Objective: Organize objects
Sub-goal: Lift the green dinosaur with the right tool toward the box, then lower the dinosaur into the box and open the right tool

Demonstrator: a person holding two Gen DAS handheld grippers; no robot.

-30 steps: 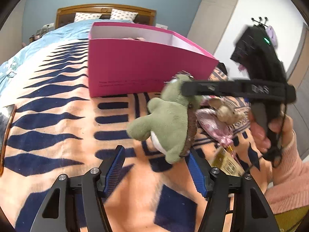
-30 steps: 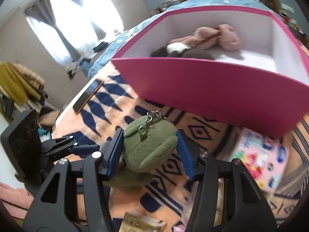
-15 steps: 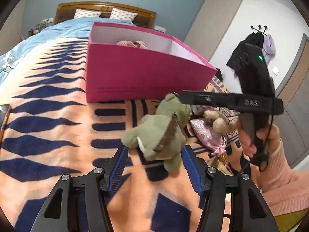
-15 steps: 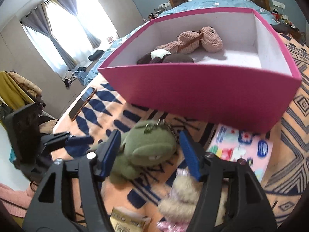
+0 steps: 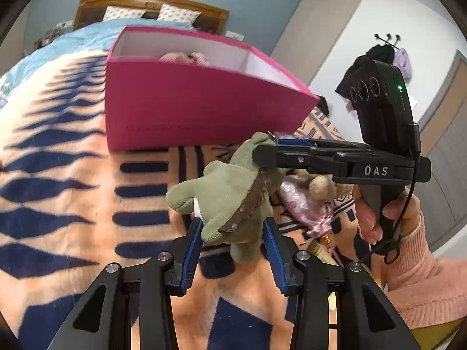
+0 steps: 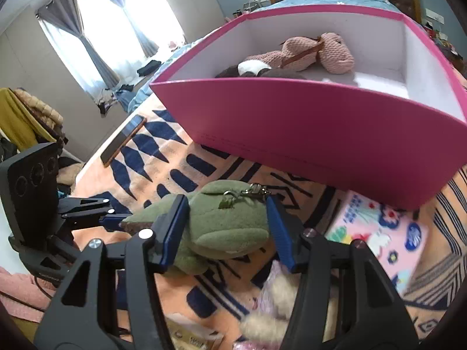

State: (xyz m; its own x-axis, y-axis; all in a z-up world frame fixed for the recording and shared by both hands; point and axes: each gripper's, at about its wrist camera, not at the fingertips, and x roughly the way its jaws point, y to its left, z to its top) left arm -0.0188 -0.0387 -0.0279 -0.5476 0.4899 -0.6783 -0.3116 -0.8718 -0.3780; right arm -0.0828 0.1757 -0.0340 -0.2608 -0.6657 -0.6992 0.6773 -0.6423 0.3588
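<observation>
A small green plush toy point(image 5: 230, 201) hangs in the air above the patterned blanket point(image 5: 58, 175), just in front of the pink box point(image 5: 189, 108). The right gripper point(image 6: 226, 227) clamps the toy's head from both sides. The left gripper point(image 5: 232, 250) has just been closing on its lower body; its blue pads appear to touch the fur, though a firm squeeze is hard to confirm. Inside the box, near its far wall, lies a pink knitted toy point(image 6: 315, 52). Other small items point(image 5: 303, 204) sit on the blanket's right part. To do the handover well, one gripper should hold firmly before the other lets go, then lift clear of the box's near rim.
</observation>
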